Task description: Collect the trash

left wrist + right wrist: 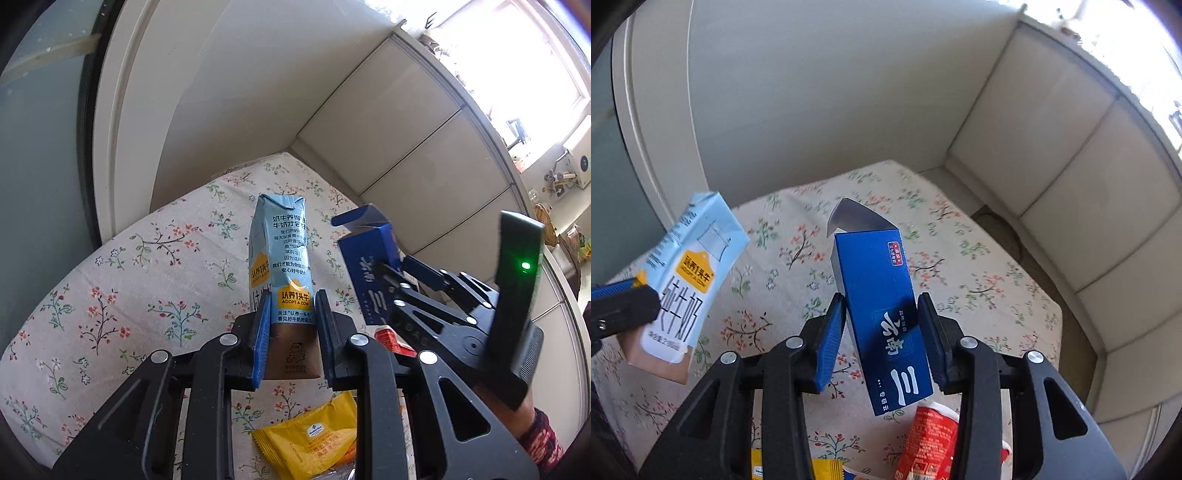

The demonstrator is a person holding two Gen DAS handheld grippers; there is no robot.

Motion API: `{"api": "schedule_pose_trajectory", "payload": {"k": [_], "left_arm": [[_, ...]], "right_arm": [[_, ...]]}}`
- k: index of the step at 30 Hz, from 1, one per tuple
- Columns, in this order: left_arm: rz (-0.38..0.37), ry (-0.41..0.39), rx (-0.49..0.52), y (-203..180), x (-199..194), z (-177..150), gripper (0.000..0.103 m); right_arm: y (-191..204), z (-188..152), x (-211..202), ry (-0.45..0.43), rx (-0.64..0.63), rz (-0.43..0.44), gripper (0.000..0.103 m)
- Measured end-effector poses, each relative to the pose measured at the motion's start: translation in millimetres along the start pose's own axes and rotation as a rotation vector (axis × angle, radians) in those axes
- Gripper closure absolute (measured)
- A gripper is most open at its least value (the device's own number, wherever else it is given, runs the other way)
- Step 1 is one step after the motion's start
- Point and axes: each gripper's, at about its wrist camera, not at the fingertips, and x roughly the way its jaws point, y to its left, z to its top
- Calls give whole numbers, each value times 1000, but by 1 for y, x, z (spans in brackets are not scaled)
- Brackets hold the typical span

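Observation:
A light blue milk carton (282, 266) stands upright between the blue pads of my left gripper (291, 328), which is shut on its lower part and holds it above the floral cloth. In the right wrist view the same milk carton (690, 277) hangs at the left. A dark blue box (886, 314) with an open top flap is clamped between the pads of my right gripper (882, 332), lifted off the table. From the left wrist view the blue box (369, 266) and the right gripper (388, 277) show at the right.
The table wears a floral tablecloth (147, 280). A yellow snack packet (314, 439) lies below my left gripper. A red cup (927, 439) lies under the right gripper. White panelled walls (1052, 155) close the far corner, and a sleeve (543, 439) shows at the right.

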Motion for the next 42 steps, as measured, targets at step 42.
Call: {"api": "schedule_pose_trajectory", "payload": {"k": [42], "left_arm": [[-275, -19, 477, -216, -48, -111, 80]], "right_arm": [[-196, -287, -276, -235, 767, -546, 63]]}}
